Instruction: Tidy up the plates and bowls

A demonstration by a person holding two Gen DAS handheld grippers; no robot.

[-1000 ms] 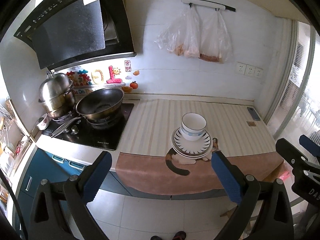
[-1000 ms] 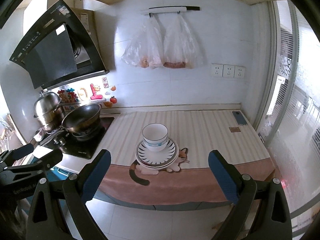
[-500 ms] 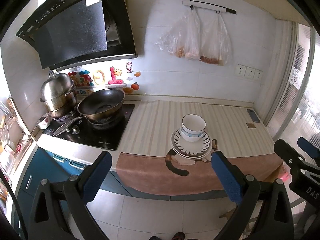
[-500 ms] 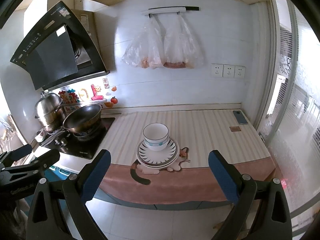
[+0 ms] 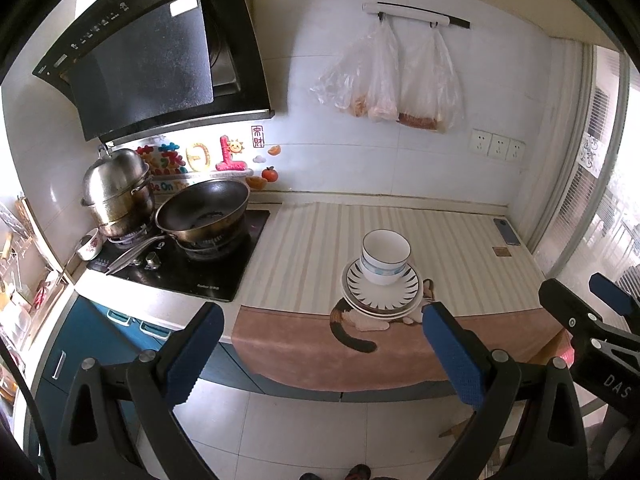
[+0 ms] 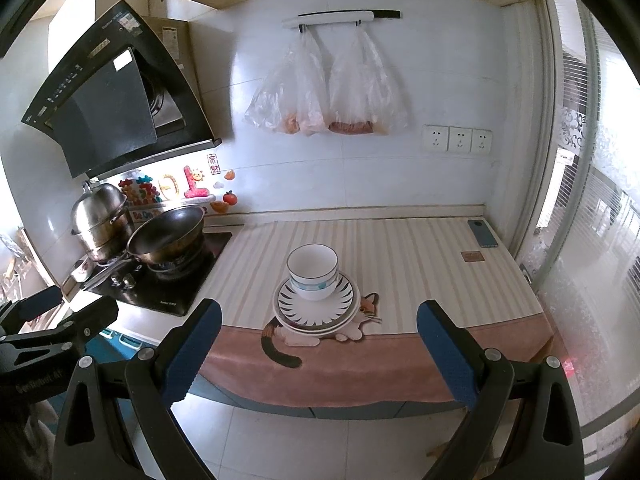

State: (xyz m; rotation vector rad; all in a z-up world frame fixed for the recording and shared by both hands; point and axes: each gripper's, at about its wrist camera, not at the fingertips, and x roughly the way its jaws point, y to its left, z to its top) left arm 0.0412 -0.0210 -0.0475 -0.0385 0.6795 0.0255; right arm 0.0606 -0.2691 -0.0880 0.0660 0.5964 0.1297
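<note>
I hold my left tool [image 5: 320,344] and my right tool [image 6: 318,342] out in front of me, both with their blue-padded fingers spread wide and nothing between them, well short of the bench [image 6: 400,248]. From the right wrist view, the stacked bowls [image 6: 313,272] sit just above centre, at about 12 o'clock from the gap in my right tool, nested upright on a stack of plates [image 6: 316,306] with a dark ray pattern on the top one. The plates rest on a pink cat-print mat [image 6: 360,364] that hangs over the bench's front edge. In the left wrist view the same bowls [image 5: 386,256] lie at about 1 o'clock. At 10 o'clock a dark wok [image 5: 202,212] sits on the black hob [image 5: 224,272], with a steel steamer pot [image 5: 116,188] just behind it. Two plastic bags [image 6: 324,92] hang from a wall rail at 12 o'clock.
</note>
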